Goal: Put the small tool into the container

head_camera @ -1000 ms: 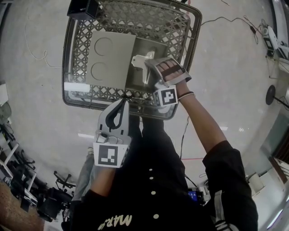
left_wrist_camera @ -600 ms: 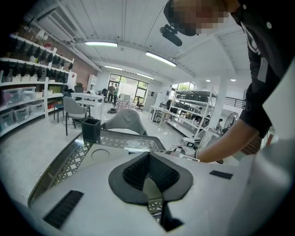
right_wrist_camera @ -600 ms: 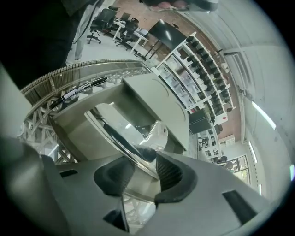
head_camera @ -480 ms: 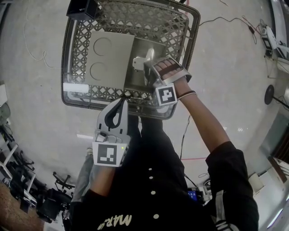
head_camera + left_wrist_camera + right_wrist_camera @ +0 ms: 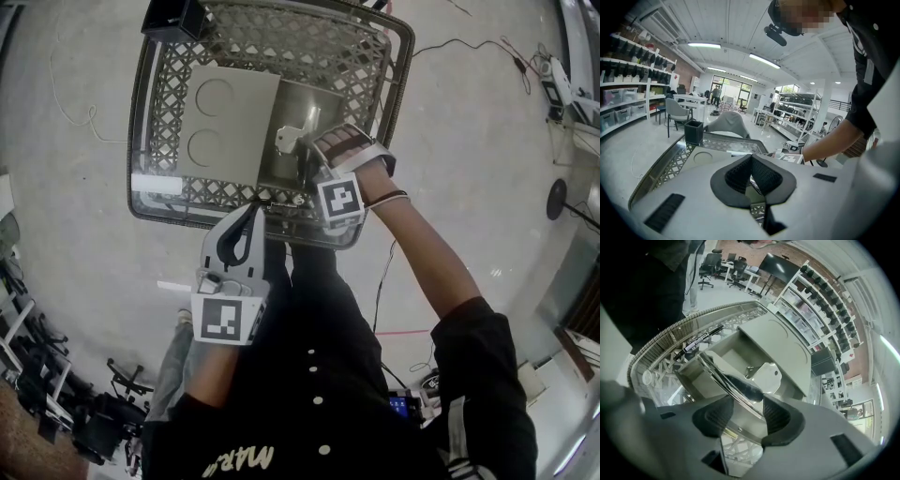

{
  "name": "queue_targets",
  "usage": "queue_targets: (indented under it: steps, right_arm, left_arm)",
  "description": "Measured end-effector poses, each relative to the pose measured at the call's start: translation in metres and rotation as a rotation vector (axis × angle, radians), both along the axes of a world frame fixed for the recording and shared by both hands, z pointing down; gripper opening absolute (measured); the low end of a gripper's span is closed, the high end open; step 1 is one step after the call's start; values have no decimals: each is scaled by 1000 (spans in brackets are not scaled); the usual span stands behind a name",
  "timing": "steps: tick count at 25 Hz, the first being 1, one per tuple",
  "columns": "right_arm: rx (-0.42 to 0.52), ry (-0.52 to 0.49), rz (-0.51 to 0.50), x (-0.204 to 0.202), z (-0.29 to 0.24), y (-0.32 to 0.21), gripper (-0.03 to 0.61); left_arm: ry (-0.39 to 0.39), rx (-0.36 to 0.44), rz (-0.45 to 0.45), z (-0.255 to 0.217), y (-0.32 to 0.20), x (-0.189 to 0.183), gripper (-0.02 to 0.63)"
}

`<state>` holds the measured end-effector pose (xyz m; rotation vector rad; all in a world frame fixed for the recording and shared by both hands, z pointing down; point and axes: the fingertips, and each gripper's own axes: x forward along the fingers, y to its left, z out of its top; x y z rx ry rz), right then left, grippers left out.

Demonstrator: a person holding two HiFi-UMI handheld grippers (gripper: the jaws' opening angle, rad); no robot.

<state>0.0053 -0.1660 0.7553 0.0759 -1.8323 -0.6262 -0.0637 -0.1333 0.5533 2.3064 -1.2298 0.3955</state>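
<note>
Spreading right gripper (image 5: 746, 405) jaws off the small pale metal tool with dark handle (image 5: 765, 376), lying inside the grey rectangular box (image 5: 785, 345). Risks hooking that handle on withdrawal, dragging it out. Holds left gripper (image 5: 751, 161) closed, empty.

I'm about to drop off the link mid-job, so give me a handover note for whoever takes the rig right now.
Left gripper: shut, empty, held by the near rim of the mesh basket.
Right gripper: over the container, jaws opening, pads not pressing on anything.
Small tool: lies inside the open container, dark handle end just ahead of the right pads.
Done: tool placed in the container.
Left: finish the release, lift the right gripper clear, and check the tool sits fully inside.
</note>
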Motion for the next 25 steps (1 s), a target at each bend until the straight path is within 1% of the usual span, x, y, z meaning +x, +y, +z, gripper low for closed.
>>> queue_targets:
  steps: [3, 5, 8, 12, 14, 16, 17, 21, 23, 25]
  right_arm:
    - [-79, 36, -14, 1, 6, 9, 218]
    - [-93, 40, -9, 1, 10, 9, 212]
    - [-87, 64, -1, 4, 17, 6, 187]
    - [-80, 66, 5, 3, 19, 5, 110]
    - [-72, 50, 13, 3, 17, 4, 75]
    - [-60, 17, 32, 1, 12, 2, 24]
    - [-54, 0, 47, 1, 8, 1, 14]
    - [-45, -53, 107, 1, -9, -5, 14]
    - [-56, -81, 150, 3, -17, -4, 14]
    - [-46, -118, 201, 4, -32, -7, 12]
  left_arm:
    - [0, 4, -1, -1, 0, 0, 25]
    - [-1, 9, -1, -1, 0, 0, 25]
    - [-1, 1, -6, 0, 1, 0, 25]
    - [-7, -3, -12, 2, 1, -5, 25]
    - [-7, 2, -11, 2, 1, -5, 25]
    - [-10, 8, -5, 1, 1, -3, 25]
    - [-10, 13, -2, 0, 1, -2, 25]
    - [-4, 27, 6, -9, 0, 1, 25]
    - [-10, 36, 14, -15, 0, 1, 25]
    - [-11, 51, 21, -23, -1, 1, 25]
